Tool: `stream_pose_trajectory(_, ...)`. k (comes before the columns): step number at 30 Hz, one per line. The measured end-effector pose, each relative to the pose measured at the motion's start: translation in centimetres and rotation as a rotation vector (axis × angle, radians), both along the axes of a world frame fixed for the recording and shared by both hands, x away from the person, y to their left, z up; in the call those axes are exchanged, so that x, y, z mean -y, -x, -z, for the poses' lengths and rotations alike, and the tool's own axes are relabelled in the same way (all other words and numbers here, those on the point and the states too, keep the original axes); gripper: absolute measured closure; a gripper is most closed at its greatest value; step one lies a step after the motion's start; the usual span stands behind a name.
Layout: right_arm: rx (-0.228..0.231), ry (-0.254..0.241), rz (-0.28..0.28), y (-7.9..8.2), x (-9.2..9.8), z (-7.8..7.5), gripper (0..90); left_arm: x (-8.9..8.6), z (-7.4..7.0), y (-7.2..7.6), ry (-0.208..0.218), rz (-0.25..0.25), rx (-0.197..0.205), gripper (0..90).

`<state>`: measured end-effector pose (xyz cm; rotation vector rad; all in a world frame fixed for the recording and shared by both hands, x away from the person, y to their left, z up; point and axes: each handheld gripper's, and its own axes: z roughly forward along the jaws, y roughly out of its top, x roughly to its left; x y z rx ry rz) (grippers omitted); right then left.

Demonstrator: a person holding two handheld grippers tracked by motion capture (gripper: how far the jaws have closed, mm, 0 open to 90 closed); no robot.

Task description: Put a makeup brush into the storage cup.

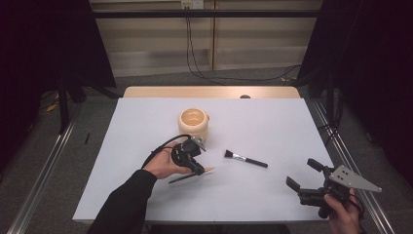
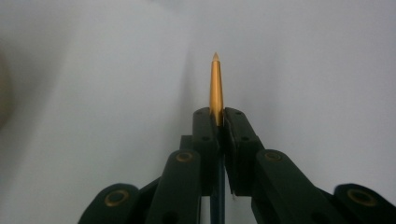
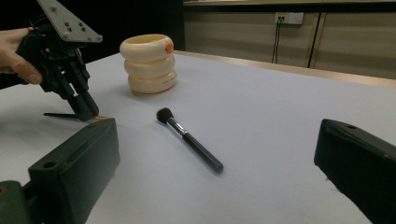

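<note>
My left gripper (image 2: 218, 116) is shut on a slim stick (image 2: 215, 84) with a golden pointed end and a dark handle. In the high view that gripper (image 1: 196, 166) points down at the table's middle left, with the stick (image 1: 181, 179) lying low and nearly flat under it. A black makeup brush (image 1: 246, 159) with dark bristles lies on the white table just right of it. My right gripper (image 1: 303, 174) hovers open near the front right corner, holding nothing. From the right gripper view, its own jaws frame the brush (image 3: 189, 139), with the left gripper (image 3: 86, 109) beyond.
A cream ribbed pot (image 1: 193, 124) stands open-topped behind the left gripper, also seen as the pot (image 3: 148, 63) at the back left. The white table sheet (image 1: 272, 122) ends at a wooden strip (image 1: 212, 92) at the far edge. Metal rails run along both sides.
</note>
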<state>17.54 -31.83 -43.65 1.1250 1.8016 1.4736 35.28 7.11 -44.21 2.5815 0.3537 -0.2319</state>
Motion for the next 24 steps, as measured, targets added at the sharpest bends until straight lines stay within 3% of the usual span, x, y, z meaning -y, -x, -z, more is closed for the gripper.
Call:
stream_pose_trajectory(8,0.002,0.005,-0.002,0.0,0.0,0.0,0.0,-0.7,-0.8,0.1,0.05,-0.039,0.005,84.0)
stream_pose_trajectory(9,0.004,0.005,-0.001,0.0,0.0,0.0,0.0,-0.7,-1.0,0.3,0.073,-0.056,0.029,84.0)
stream_pose_trajectory(11,0.004,0.005,-0.001,0.0,0.0,0.0,0.0,-0.7,-1.1,0.4,0.089,-0.063,0.021,84.0)
stream_pose_trajectory(13,0.006,0.004,-0.002,0.0,0.0,0.0,0.0,-0.8,-1.5,0.4,0.089,-0.048,0.047,84.0)
stream_pose_trajectory(15,0.005,0.005,-0.002,0.0,0.0,0.0,0.0,-1.0,-1.6,0.6,0.119,-0.06,0.049,84.0)
stream_pose_trajectory(19,0.009,0.006,0.003,0.0,0.1,0.0,0.0,-1.4,-2.2,0.9,0.133,-0.08,0.079,84.0)
stream_pose_trajectory(20,0.007,0.004,0.001,0.1,0.0,0.0,0.0,-1.7,-2.3,0.9,0.161,-0.099,0.069,84.0)
stream_pose_trajectory(24,0.004,0.004,-0.001,0.1,0.0,0.0,0.0,-2.2,-2.3,1.1,0.193,-0.123,0.081,84.0)
